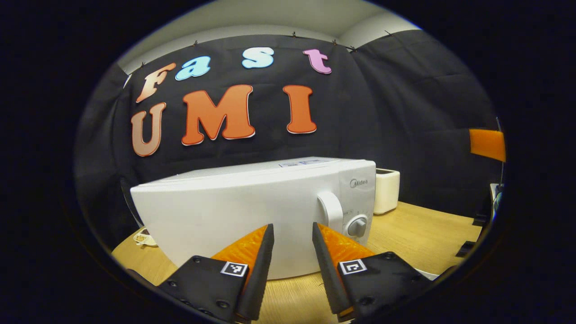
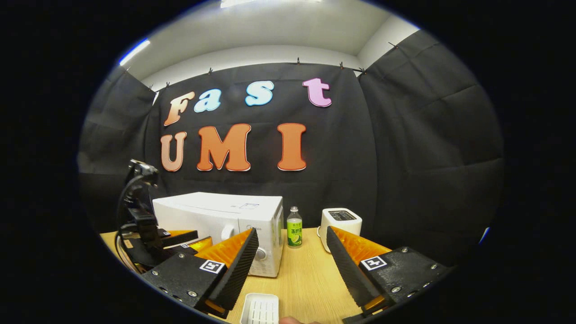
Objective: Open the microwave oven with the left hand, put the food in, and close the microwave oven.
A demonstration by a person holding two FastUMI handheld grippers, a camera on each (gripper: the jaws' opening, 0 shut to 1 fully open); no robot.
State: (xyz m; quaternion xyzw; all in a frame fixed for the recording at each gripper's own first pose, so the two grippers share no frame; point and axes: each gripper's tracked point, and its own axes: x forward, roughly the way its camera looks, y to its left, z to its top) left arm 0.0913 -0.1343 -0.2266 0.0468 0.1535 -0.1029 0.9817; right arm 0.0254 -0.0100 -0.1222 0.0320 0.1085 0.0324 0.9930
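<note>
The white box-shaped microwave oven (image 1: 252, 211) stands shut on the light wooden desk (image 1: 418, 229), its curved white door handle (image 1: 330, 211) just ahead of the left gripper (image 1: 292, 236), whose jaws gape empty, seemingly lined up to hook it. The right gripper (image 2: 292, 245) hangs back with jaws wide and empty above a white slotted plastic tray (image 2: 259, 309), probably the food's holder.

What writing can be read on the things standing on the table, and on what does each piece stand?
"Midea": brand mark printed at the top of the control panel of the microwave, above its dial.
Markings around the dial: too small to read.
Stickers on the microwave's top: too small to read.
Wrapper of the bottle: printed, but too blurred to read.
</note>
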